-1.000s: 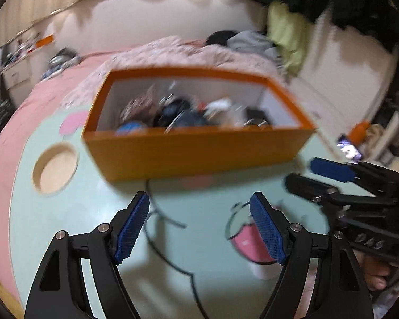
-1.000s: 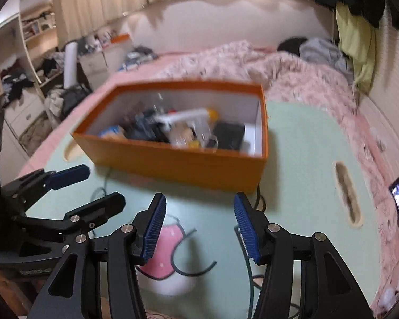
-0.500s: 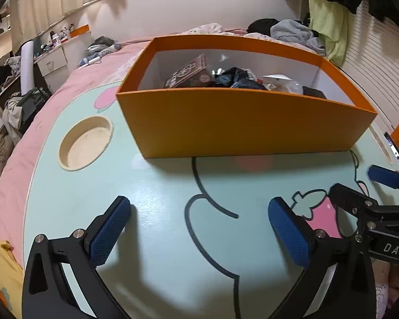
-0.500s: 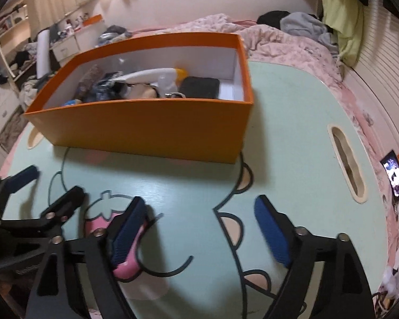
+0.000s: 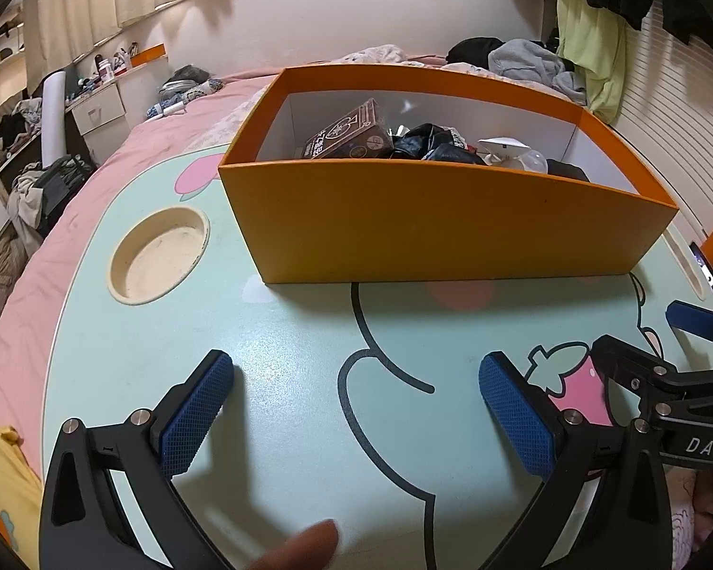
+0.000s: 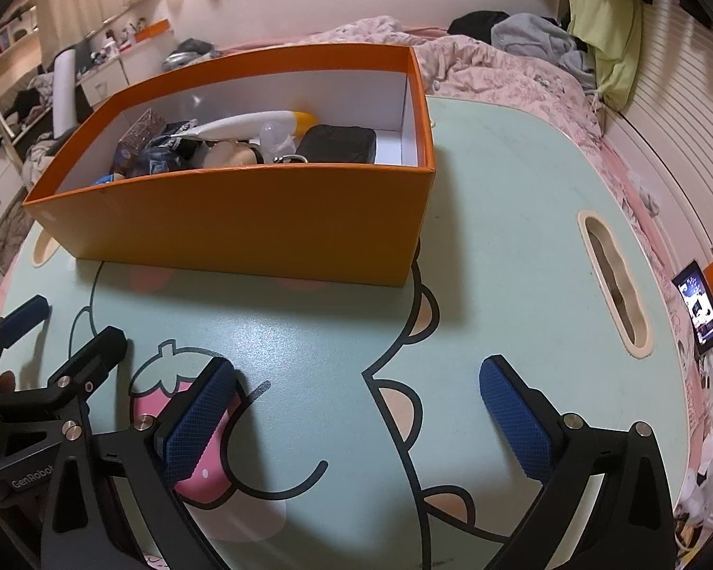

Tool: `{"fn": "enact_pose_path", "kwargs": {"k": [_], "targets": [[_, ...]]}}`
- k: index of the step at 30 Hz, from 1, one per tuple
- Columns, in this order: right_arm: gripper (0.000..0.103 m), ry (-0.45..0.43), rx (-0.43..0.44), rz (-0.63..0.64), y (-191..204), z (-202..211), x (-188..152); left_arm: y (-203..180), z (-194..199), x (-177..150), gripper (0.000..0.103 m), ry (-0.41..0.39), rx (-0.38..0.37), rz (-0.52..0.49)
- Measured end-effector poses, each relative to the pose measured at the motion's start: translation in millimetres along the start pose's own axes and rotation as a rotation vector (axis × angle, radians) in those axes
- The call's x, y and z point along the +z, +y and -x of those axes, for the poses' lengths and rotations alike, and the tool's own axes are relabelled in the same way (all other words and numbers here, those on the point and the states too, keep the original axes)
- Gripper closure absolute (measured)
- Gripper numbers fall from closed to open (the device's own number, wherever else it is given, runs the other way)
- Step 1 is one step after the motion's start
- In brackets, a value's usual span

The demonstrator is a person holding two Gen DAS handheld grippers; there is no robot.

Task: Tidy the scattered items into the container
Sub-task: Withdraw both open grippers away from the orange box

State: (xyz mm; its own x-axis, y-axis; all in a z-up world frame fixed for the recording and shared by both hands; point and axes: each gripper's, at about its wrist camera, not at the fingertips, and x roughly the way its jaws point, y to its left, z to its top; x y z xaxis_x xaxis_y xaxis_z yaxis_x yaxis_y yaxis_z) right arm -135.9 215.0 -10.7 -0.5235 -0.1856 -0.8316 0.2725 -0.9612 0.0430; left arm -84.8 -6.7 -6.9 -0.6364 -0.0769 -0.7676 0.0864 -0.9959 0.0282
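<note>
Both my grippers have dropped low and spread since a second ago. My left gripper (image 5: 356, 408) sits with jaws wide apart, nothing between them, over bare mint table (image 5: 280, 361). My right gripper (image 6: 356, 413) is likewise spread and empty, just beside the left. Orange box (image 5: 442, 232) stands ahead, its near wall a clear stretch of tabletop away. Inside: card box (image 5: 347, 135), dark bag (image 5: 428, 140), white bottle (image 6: 252, 121), black pouch (image 6: 337, 142). Round recess (image 5: 159, 254) lies left of the box; slot cutout (image 6: 613, 280) lies right, near the table edge. Small blue thing (image 6: 102, 180) in the near-left corner, possibly a lid.
</note>
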Motion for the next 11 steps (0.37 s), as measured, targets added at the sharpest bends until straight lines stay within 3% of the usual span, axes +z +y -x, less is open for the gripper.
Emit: {"fn": "enact_pose_path", "kwargs": {"k": [11], "targets": [[0.0,0.0,-0.001,0.001,0.8,0.3,0.0,-0.3,-0.8,1.8,0.0,-0.002,-0.003,-0.003]]}}
